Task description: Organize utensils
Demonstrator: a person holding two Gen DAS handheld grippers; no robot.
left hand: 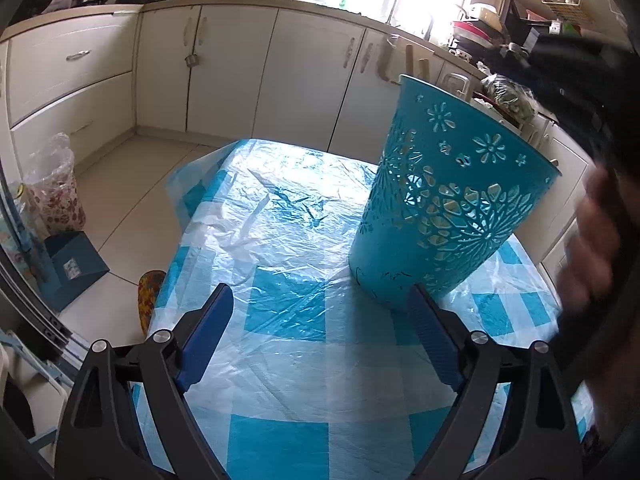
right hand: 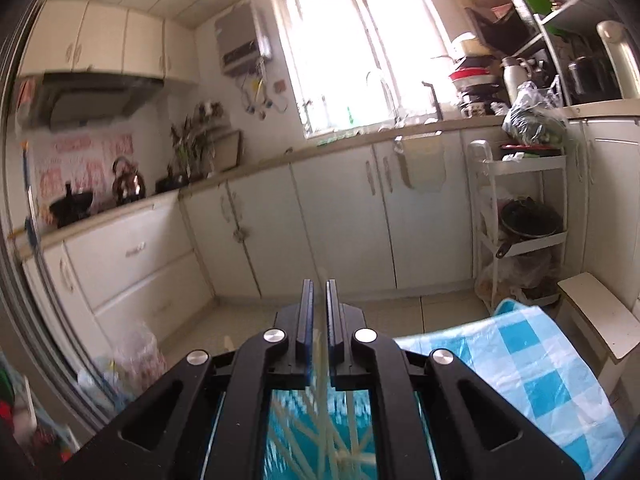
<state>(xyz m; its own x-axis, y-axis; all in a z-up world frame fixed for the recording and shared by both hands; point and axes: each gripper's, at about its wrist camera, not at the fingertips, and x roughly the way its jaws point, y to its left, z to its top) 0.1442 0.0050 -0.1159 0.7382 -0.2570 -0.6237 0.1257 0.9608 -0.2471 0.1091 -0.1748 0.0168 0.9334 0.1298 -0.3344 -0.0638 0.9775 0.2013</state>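
A turquoise basket (left hand: pixel 452 200) with flower cut-outs stands on the blue-and-white checked tablecloth (left hand: pixel 288 264), leaning slightly. My left gripper (left hand: pixel 322 304) is wide open and holds nothing. Its right finger (left hand: pixel 430 320) is close to the basket's base. At the right edge is a blurred hand (left hand: pixel 588 240) with a dark object above it. In the right wrist view my right gripper (right hand: pixel 319 282) hangs over the basket (right hand: pixel 288 420). Its jaws stand a narrow slit apart with nothing pinched at the tips. Several pale chopsticks (right hand: pixel 320 432) lie below it in the basket.
White cabinets run along the far wall under a bright window. A white trolley rack (right hand: pixel 520 208) and a low stool (right hand: pixel 600 320) stand beyond the table's right corner. On the floor to the left are a plastic-lined bin (left hand: pixel 56 184) and a blue box (left hand: pixel 72 268).
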